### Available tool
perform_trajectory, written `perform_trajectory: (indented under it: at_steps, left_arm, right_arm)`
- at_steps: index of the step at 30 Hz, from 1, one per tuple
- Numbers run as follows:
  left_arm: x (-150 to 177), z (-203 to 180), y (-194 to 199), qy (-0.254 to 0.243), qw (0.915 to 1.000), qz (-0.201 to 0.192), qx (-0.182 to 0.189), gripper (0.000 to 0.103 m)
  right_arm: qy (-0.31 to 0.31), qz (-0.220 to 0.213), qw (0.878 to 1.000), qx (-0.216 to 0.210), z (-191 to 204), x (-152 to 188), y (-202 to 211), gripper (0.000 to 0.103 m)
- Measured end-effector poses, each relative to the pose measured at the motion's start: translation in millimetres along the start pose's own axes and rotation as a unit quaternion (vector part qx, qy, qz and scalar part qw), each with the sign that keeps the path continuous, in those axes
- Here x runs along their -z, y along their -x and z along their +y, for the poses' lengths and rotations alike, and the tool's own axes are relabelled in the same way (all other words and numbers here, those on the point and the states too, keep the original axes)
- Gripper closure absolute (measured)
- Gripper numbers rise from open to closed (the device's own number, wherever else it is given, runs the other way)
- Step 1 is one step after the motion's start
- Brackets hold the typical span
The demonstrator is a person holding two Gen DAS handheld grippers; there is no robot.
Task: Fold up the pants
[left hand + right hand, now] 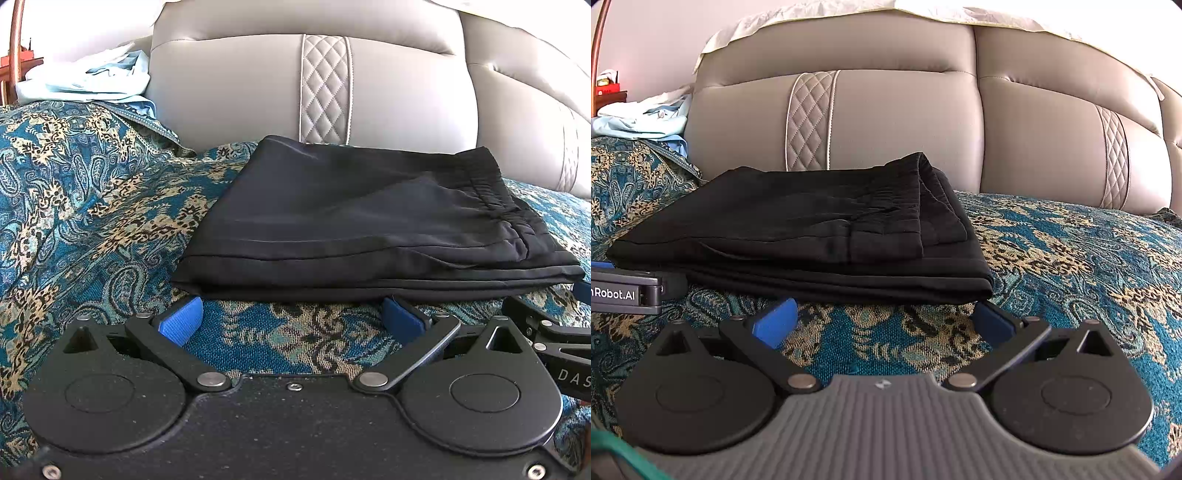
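Fingers (181, 321) of left gripper (291, 319) spread wide, gripping nothing, just short of folded black pants (369, 221) on patterned bedspread (92, 221). Right gripper (884, 321) likewise wide, unloaded, near pants' front edge. Padded headboard (905, 122) behind.

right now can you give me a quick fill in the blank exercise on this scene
1. The black pants lie ____ in a flat stack.
2. They rest on a teal ____-patterned cover.
3. The left gripper and right gripper are both ____.
4. Light blue clothes lie crumpled beside the ____ headboard.

Missing: folded; paisley; open; grey
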State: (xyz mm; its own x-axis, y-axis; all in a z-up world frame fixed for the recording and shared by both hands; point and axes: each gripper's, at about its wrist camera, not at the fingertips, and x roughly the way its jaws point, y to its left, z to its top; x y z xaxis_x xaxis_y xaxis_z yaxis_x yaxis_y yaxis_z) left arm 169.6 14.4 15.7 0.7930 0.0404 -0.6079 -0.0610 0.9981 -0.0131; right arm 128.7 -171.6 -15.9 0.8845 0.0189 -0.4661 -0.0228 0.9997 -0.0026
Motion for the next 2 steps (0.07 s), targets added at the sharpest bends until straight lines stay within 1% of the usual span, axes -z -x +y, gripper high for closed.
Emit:
perform_trajectory:
  at_steps: [2]
  left_arm:
    - [-0.3,-0.6,0.2,-0.001,1.0000,-0.001,0.001,0.000]
  right_arm:
    - [0.000,0.000,1.000,0.000,0.1,0.1,0.0,0.000]
